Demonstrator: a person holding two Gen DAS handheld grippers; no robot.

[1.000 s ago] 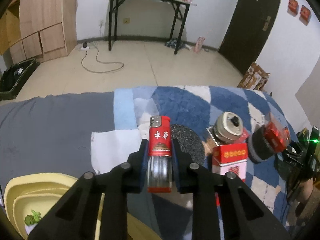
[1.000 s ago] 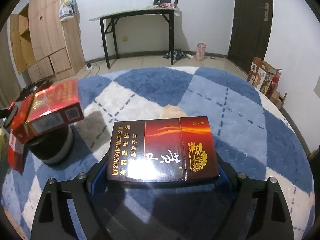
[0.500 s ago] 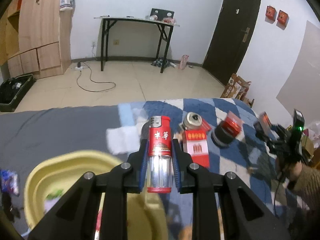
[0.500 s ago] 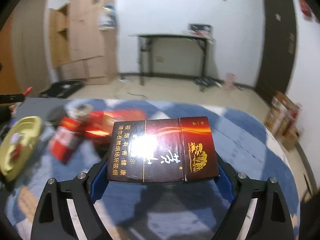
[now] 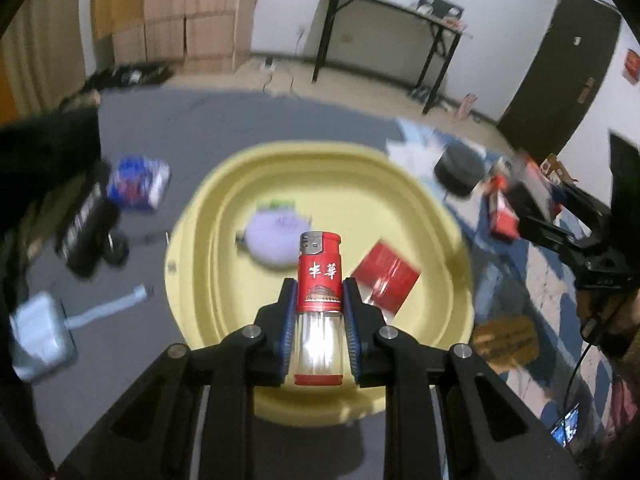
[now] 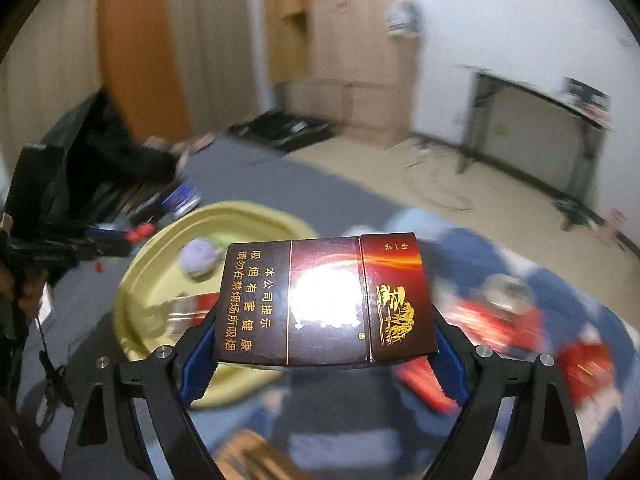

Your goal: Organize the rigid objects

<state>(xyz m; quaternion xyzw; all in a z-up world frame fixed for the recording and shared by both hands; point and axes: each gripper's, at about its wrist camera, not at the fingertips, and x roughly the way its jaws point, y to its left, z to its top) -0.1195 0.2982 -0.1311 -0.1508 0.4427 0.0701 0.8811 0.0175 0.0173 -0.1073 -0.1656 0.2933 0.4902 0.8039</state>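
Note:
My left gripper is shut on a red-capped lighter with a clear body, held upright above the yellow basin. Inside the basin lie a red pack and a pale purple round thing. My right gripper is shut on a dark brown cigarette pack, gripped across its width, above and to the right of the yellow basin. The right gripper shows at the right edge of the left wrist view, and the left gripper at the left edge of the right wrist view.
A black round lid and red boxes lie on the blue checked rug right of the basin. A blue packet, a dark bottle and a white charger lie on the grey cover at left. A brown item lies near the basin.
Both grippers swung left toward the yellow basin, each still holding its item. The basin now lies under the lighter; the red boxes and lid have slid to the right.

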